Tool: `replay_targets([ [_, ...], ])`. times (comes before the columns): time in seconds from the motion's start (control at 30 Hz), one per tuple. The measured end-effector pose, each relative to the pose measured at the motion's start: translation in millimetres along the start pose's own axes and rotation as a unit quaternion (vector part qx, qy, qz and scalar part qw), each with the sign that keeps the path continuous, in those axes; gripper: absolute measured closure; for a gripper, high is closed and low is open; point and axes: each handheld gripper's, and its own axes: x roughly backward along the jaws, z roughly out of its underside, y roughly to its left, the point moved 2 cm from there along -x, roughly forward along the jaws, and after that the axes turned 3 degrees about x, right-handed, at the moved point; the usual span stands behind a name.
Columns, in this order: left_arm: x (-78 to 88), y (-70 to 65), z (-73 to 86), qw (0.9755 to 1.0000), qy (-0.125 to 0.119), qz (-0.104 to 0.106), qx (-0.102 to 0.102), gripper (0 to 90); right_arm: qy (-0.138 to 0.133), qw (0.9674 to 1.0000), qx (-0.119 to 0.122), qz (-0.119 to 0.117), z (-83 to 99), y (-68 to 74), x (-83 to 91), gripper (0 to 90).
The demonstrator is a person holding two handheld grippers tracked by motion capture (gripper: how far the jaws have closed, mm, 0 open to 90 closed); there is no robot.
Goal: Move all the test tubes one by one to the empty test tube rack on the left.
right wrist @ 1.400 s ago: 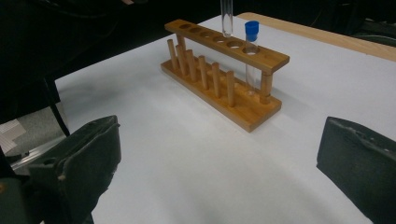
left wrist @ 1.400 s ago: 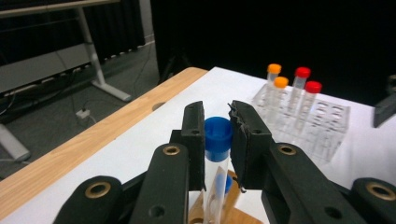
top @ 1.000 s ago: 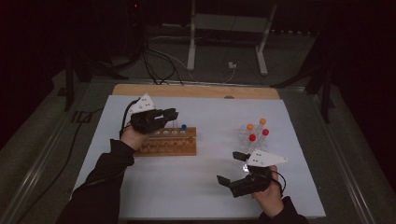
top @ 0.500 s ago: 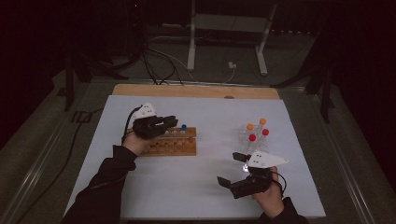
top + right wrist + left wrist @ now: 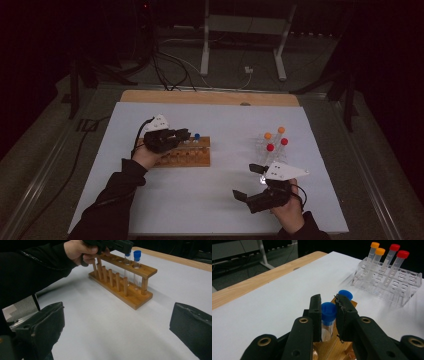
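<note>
1. Wooden rack (image 5: 186,156), the landmark: it stands on the white surface (image 5: 210,200), left of centre, long side parallel to the near edge.
2. Left gripper (image 5: 328,315): fingers clamped on a blue-capped tube (image 5: 328,312), which stands upright in a hole near the rack's right end.
3. A second blue-capped tube (image 5: 136,267) stands in the end hole just beside the held one, close to the outer finger.
4. Clear rack (image 5: 387,277): well right of the wooden rack, carrying two orange-capped and two red-capped tubes.
5. Right gripper (image 5: 256,184): near and right of the wooden rack, fingers spread wide with nothing between them.
6. Bare white surface lies between the two racks and in front of the wooden rack; a wooden strip (image 5: 210,97) borders the far edge behind it.
</note>
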Motion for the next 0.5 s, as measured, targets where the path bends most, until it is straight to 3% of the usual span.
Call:
replay_targets([
  [0.17,-0.8,-2.6,1.3,0.9999,0.006,-0.003,-0.012,77.1,-0.002,1.0000,0.001,0.002,-0.5,0.3,1.1,0.0],
  [0.5,0.6,-0.6,0.4,0.9999,0.011,0.006,-0.002,75.6,-0.010,0.9998,0.013,0.008,-2.0,-1.5,3.2,0.0],
])
